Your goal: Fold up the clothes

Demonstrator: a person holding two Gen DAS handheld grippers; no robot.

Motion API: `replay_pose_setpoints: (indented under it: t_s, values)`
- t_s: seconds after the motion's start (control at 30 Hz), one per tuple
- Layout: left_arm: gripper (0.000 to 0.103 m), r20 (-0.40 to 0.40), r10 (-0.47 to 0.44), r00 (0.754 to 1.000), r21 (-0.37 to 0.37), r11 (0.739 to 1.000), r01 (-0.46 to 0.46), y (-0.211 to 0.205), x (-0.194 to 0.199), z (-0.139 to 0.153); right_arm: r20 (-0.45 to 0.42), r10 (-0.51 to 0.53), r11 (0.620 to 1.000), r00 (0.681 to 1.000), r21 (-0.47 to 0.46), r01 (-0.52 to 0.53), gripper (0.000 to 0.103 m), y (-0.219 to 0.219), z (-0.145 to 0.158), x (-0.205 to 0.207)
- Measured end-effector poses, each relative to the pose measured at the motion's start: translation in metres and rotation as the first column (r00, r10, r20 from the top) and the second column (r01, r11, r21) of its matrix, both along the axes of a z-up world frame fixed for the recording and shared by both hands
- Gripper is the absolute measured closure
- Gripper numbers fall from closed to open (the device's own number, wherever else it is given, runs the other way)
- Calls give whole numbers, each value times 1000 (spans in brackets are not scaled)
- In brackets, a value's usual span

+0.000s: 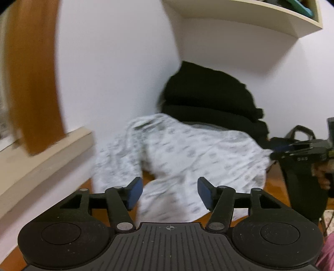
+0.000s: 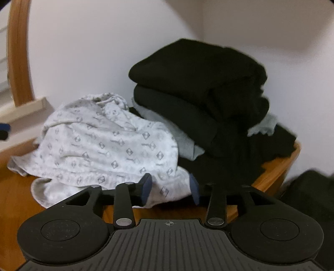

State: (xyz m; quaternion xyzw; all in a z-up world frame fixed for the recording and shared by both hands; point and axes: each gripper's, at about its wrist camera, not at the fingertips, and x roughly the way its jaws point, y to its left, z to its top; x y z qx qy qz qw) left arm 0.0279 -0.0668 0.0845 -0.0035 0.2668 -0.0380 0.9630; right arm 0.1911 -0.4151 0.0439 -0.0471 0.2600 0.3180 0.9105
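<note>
A crumpled white garment with a grey diamond print point(image 2: 100, 146) lies on the wooden table point(image 2: 277, 164), just beside a stack of folded black clothes point(image 2: 198, 93). The left hand-held gripper point(image 1: 170, 192) hangs over it, jaws apart and empty. The right hand-held gripper point(image 2: 170, 188) is open too, its blue pads point(image 2: 146, 187) straddling the garment's near edge without pressing on it.

White walls point(image 2: 87, 52) meet in a corner behind the wooden table point(image 2: 277, 166), whose orange-brown top ends in a rounded edge at the right. A cream wall shelf point(image 1: 250, 18) hangs high on the right wall (something teal sits on it, too blurred to name). At the left, a curved wooden frame point(image 2: 18, 54) rises above a pale ledge point(image 1: 41, 158). The light is soft and even
</note>
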Motion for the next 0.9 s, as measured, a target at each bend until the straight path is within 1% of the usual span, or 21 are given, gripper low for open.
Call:
replay_pose_setpoints:
  t_s: [0.07, 0.1, 0.17, 0.2, 0.23, 0.33, 0.4, 0.5, 0.57, 0.63, 0.77, 0.87, 0.9]
  values:
    - [40, -4, -28, 1000, -12, 1000, 28, -14, 9, -2, -9, 5, 1000, 1000, 2, -5, 60, 2, -3, 2]
    - [36, -6, -40, 999, -14, 999, 40, -21, 13, -5, -14, 7, 1000, 1000, -2, -7, 61, 3, -5, 4]
    - [35, -8, -60, 998, -15, 998, 60, -35, 21, -11, -26, 9, 1000, 1000, -10, -10, 65, 7, -9, 9]
    - [35, -10, -70, 997, -16, 997, 70, -41, 24, -13, -31, 11, 1000, 999, -15, -11, 69, 9, -11, 11]
    - [35, -11, -80, 997, -17, 997, 80, -48, 28, -16, -39, 11, 1000, 999, -17, -12, 79, 9, -11, 13]
    - [31, -17, -104, 994, -8, 995, 104, -66, 38, -25, -40, 16, 1000, 999, -3, -16, 91, 9, -8, 14]
    - [30, -20, -121, 993, 6, 993, 121, -77, 43, -30, -35, 14, 1000, 999, 28, -13, 92, 6, -1, 13]
    - [28, -15, -154, 988, 11, 988, 154, -93, 52, -33, -41, 34, 992, 999, 126, -29, 92, -1, 15, 9]
    - [25, -2, -175, 985, 14, 985, 175, -103, 57, -31, -28, 58, 985, 998, 163, -53, 92, 0, 29, 4]
    - [25, 21, -200, 980, 13, 980, 200, -114, 62, -27, -15, 90, 977, 996, 195, -85, 92, 4, 44, -1]
    - [24, 61, -231, 971, -5, 973, 232, -130, 73, -13, 24, 164, 958, 986, 233, -165, 93, 18, 74, -15]
    - [24, 82, -221, 972, 0, 975, 222, -135, 79, -4, 60, 220, 940, 974, 253, -228, 93, 28, 94, -29]
    - [26, 90, -210, 974, -1, 978, 211, -134, 80, -1, 68, 233, 935, 970, 259, -243, 93, 31, 98, -33]
